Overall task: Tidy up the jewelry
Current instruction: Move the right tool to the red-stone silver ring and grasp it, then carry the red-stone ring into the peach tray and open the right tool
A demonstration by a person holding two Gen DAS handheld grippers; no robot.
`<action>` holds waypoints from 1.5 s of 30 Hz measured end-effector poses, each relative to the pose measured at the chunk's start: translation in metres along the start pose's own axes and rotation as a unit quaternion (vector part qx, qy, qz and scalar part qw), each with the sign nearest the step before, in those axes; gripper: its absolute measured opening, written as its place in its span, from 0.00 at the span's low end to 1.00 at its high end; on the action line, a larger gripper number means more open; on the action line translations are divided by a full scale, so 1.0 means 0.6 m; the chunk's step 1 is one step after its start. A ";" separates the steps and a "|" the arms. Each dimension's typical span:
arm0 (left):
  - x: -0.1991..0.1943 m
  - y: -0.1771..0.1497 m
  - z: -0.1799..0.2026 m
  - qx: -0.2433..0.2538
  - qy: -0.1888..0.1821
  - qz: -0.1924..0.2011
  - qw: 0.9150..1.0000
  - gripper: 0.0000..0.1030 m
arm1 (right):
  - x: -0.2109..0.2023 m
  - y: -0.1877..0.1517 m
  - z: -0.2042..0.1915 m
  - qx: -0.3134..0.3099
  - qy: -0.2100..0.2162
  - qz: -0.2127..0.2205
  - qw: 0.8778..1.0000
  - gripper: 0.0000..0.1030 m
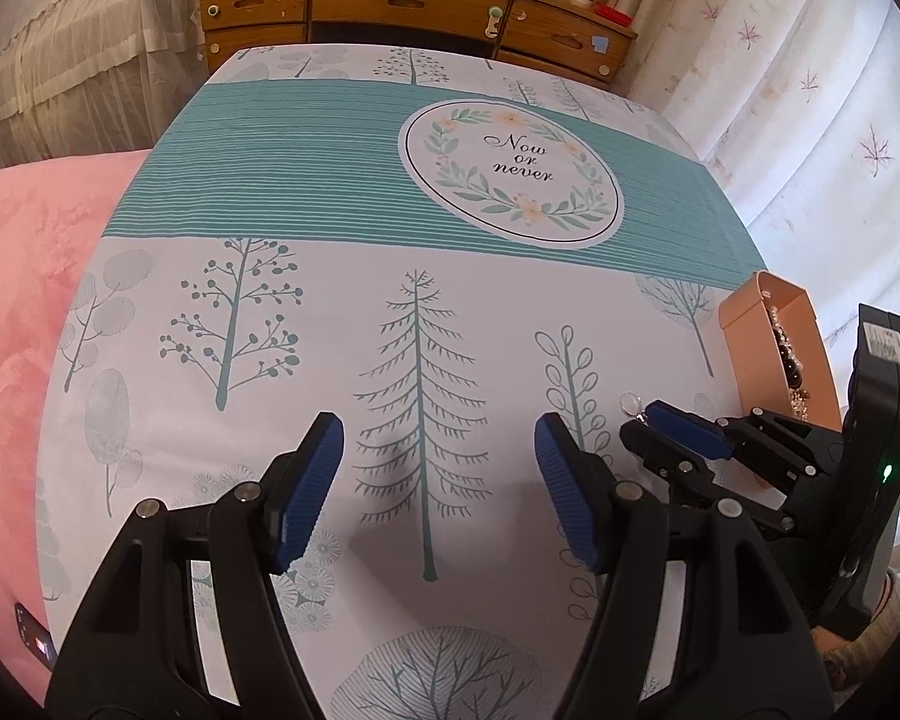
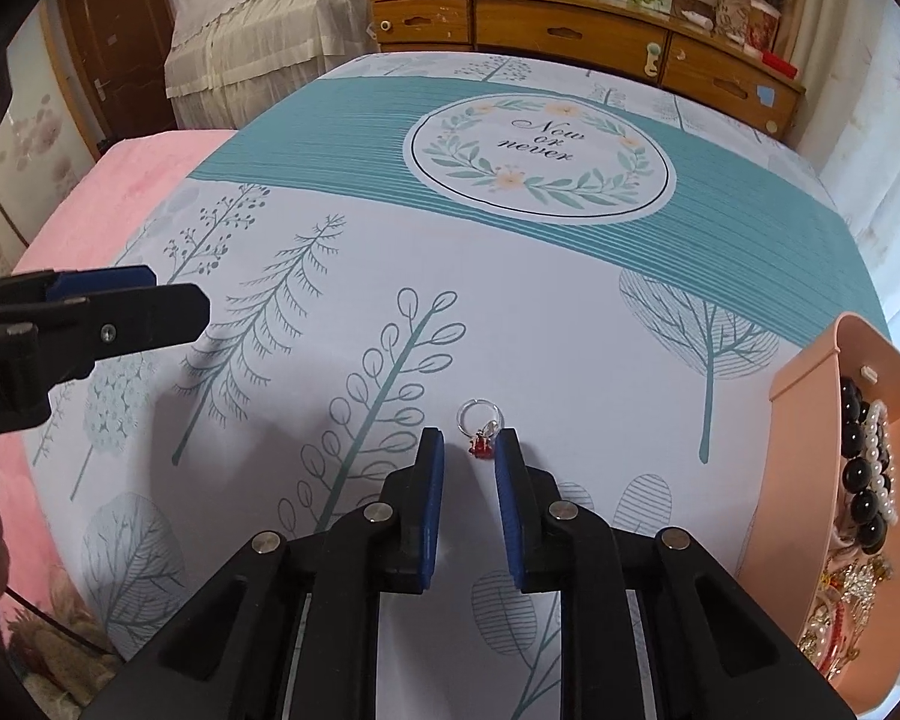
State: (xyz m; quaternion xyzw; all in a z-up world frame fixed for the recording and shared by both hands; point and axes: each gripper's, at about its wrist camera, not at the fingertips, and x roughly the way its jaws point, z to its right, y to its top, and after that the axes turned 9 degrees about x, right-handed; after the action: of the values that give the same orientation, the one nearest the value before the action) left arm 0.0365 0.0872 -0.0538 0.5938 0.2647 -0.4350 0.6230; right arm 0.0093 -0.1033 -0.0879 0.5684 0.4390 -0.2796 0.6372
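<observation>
Left gripper [image 1: 438, 480], jaws spread and empty, hovers at lower left. Right gripper [image 2: 469, 468], jaws narrowed but not pinching, straddles the ring [image 2: 477, 420] on the bed [image 2: 510, 312]. Tray [image 2: 810, 420] sits far right. Thin ring may slip sideways or snag the fabric.

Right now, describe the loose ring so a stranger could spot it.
Find the tree-print tablecloth, then the peach tray at its right edge. Left of it, at the right gripper tips, lies a silver ring with a red charm, alone on the cloth.
</observation>
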 end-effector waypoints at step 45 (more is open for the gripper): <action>-0.017 0.114 0.387 0.176 -0.099 0.016 0.979 0.62 | -0.322 -0.078 0.375 0.211 -0.015 0.162 0.964 0.07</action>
State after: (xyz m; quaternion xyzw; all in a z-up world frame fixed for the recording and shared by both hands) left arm 0.0466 -0.1412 0.0256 0.6523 0.1112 -0.5218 0.5384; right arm -0.0650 -0.3584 0.0520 0.7490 0.2623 -0.2676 0.5463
